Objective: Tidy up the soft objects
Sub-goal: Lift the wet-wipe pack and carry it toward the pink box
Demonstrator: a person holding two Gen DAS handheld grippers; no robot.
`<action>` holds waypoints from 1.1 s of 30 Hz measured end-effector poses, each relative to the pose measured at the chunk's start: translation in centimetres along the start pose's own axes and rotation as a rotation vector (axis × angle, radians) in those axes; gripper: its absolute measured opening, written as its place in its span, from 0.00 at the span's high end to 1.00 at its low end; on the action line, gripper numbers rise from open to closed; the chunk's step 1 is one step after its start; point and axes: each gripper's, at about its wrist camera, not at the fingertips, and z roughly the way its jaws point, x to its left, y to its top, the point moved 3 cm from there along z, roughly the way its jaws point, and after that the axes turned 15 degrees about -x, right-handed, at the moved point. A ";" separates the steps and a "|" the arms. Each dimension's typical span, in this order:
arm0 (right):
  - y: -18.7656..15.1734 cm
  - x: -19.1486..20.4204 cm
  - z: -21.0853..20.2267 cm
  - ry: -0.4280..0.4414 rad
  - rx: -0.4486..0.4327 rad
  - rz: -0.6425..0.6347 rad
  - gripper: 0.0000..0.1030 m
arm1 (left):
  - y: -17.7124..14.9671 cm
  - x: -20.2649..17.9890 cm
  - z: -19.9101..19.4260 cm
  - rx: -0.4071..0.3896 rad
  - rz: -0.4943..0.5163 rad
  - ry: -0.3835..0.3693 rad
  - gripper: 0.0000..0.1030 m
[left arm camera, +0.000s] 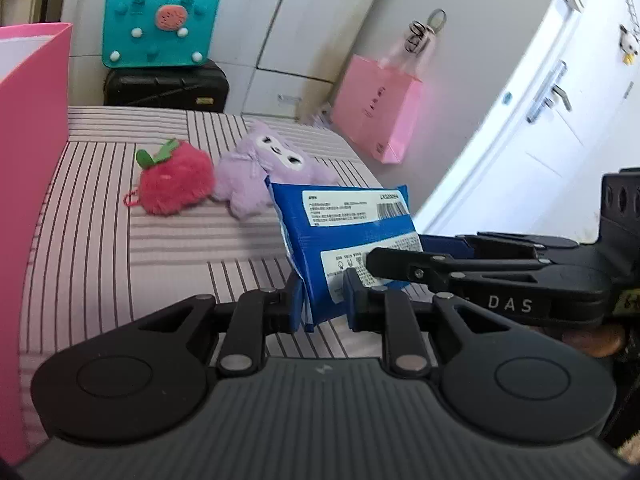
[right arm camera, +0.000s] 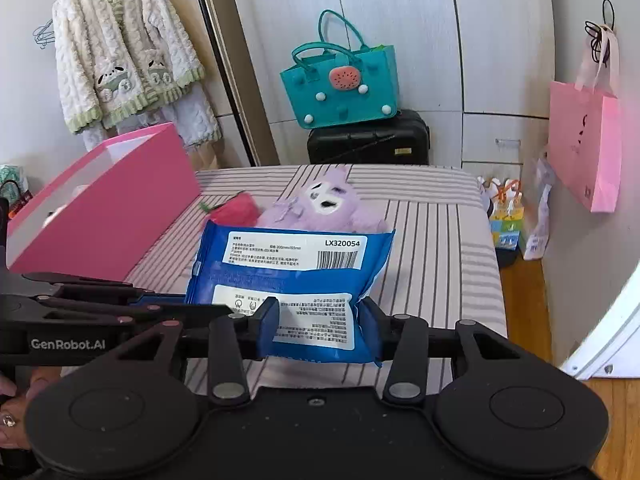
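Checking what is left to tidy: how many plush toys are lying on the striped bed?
2. A red strawberry plush lies mid-bed, and a purple plush lies right beside it, just behind the held blue pack. The pink box's inside is mostly hidden, so more may sit there.

The blue pack (right arm camera: 296,276) looks like glossy, crinkled plastic film with smooth paper labels. The purple toy (right arm camera: 324,208) at frame centre is fluffy plush. The bed cover (left arm camera: 120,248) is matt striped cloth.

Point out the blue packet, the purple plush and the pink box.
Blue packet (right arm camera: 296,276): right wrist view, its blue middle between the two white labels.
Purple plush (left arm camera: 256,168): left wrist view, its body.
Pink box (right arm camera: 120,208): right wrist view, its long outer wall.
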 end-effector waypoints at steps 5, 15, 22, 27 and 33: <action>0.3 2.0 -2.1 -0.013 0.042 0.023 0.50 | 0.0 -0.7 -2.8 0.054 0.003 -0.030 0.81; 2.3 6.8 -5.8 0.077 0.070 0.029 0.49 | 1.9 -1.2 -10.0 0.050 0.073 -0.049 0.81; 4.3 11.8 -7.7 0.150 0.114 -0.045 0.47 | 3.5 0.8 -14.8 0.096 0.007 -0.094 0.81; 5.7 15.0 -8.0 0.205 0.095 -0.089 0.47 | 4.3 1.9 -18.1 0.047 0.080 -0.111 0.81; 7.6 18.8 -7.5 0.262 0.055 -0.147 0.47 | 5.8 4.3 -20.5 0.035 0.090 -0.083 0.80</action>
